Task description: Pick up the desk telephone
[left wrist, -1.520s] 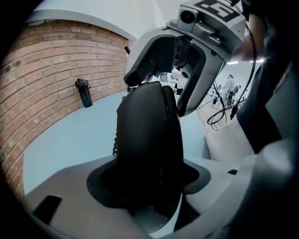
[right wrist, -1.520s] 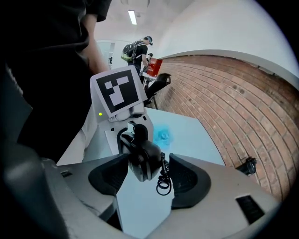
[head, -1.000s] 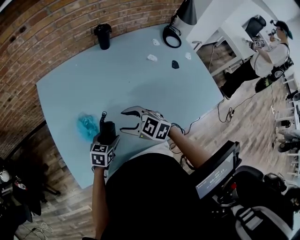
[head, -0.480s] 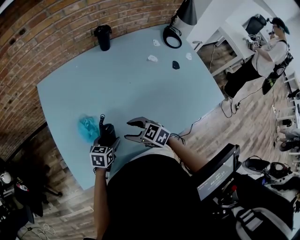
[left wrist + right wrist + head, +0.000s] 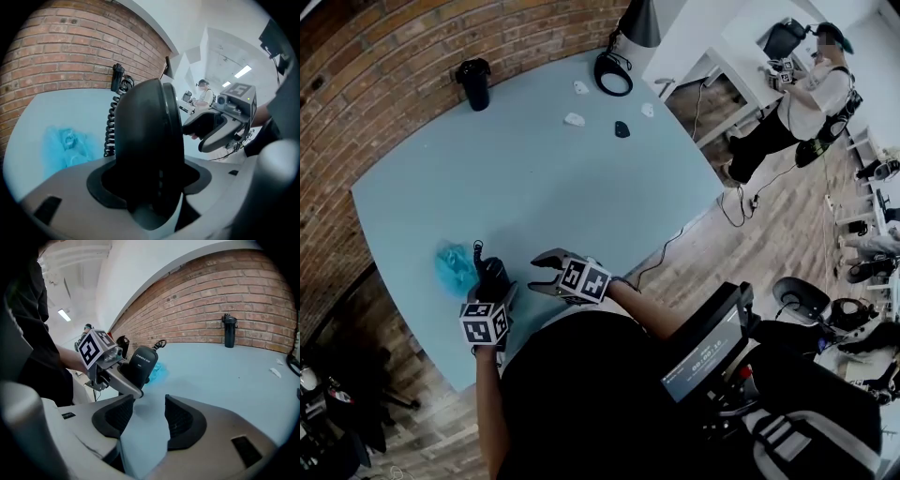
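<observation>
Desk telephone (image 5: 147,140) stands upright by the table's (image 5: 544,187) near edge, just beside a crumpled blue thing (image 5: 452,267), with the left gripper (image 5: 489,292) clamped wide around its black body (the coiled cord (image 5: 110,126) trails behind it). Whether it has cleared the surface is hard to tell from these angles. The right gripper (image 5: 149,413) hangs near it with nothing between its jaws, which stand apart and have just been closing, so I judge the grasp made and the lift in hand, calling next for a steady straight rise that keeps the cord from snagging.
</observation>
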Available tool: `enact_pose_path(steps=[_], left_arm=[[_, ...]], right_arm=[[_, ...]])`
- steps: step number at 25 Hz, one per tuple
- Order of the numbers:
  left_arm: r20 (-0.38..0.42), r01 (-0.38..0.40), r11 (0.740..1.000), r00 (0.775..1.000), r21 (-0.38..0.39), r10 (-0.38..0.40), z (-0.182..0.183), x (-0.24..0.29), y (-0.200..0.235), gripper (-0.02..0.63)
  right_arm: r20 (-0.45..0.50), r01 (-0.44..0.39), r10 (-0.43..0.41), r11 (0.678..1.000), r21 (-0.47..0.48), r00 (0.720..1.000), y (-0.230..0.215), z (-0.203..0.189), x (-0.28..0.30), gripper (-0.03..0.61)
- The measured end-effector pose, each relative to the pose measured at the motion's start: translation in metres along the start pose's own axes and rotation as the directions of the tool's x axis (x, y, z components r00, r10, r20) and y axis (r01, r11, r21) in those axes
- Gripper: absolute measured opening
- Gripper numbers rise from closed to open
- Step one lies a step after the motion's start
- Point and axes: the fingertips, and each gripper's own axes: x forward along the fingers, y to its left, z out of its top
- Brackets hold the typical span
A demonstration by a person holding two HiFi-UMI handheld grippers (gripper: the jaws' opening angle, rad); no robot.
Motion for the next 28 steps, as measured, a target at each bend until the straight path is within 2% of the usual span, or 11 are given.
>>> enact_pose_path(steps=[3,6,11,13,16,18,19,21,23,28], left_arm=[[0.002,-0.001,1.0,1.0,0.004,0.001,0.002,0.0,0.0,0.314],[-0.015,-0.013,1.0,1.0,0.015,0.013,-0.003,-0.001,0.002,0.314],[-0.006,-0.027,0.999,1.0,0.018,0.027,0.001,-0.002,0.001,0.314],[0.019,-0.037,0.999,0.999,0.025,0.036,0.013,-0.005,0.0,0.314],[0.074,-0.055,0.996,0.996,0.068,0.05,0.036,-0.013,-0.004,0.314],[0.123,-0.072,0.992,0.991,0.103,0.059,0.052,-0.02,-0.007,0.314],[0.152,-0.081,0.99,0.986,0.115,0.063,0.061,-0.023,-0.008,0.314],[0.218,-0.101,0.987,0.973,0.127,0.071,0.079,-0.033,-0.008,0.314],[0.291,-0.116,0.985,0.954,0.13,0.074,0.096,-0.046,-0.01,0.314],[0.433,-0.173,0.966,0.898,0.19,0.076,0.138,-0.08,-0.019,0.314]], right_arm=[[-0.003,0.002,-0.002,1.0,-0.004,1.0,0.001,0.0,0.002,0.235],[-0.009,0.008,-0.008,1.0,-0.003,1.0,0.001,-0.002,0.006,0.206],[-0.005,0.019,-0.019,1.0,0.006,1.0,-0.001,-0.003,0.003,0.204],[0.002,0.036,-0.036,0.999,0.009,0.999,-0.005,0.002,0.003,0.19],[0.009,0.095,-0.095,0.995,0.002,0.995,-0.016,0.007,0.003,0.126],[0.035,0.132,-0.131,0.991,-0.005,0.991,-0.023,0.015,0.001,0.118],[0.058,0.159,-0.158,0.987,-0.01,0.986,-0.028,0.023,-0.002,0.113],[0.118,0.231,-0.227,0.973,-0.026,0.967,-0.038,0.041,-0.011,0.02],[0.177,0.268,-0.257,0.962,-0.043,0.95,-0.041,0.062,-0.022,0.018],[0.311,0.283,-0.233,0.951,-0.127,0.922,-0.023,0.118,-0.047,0.018]])
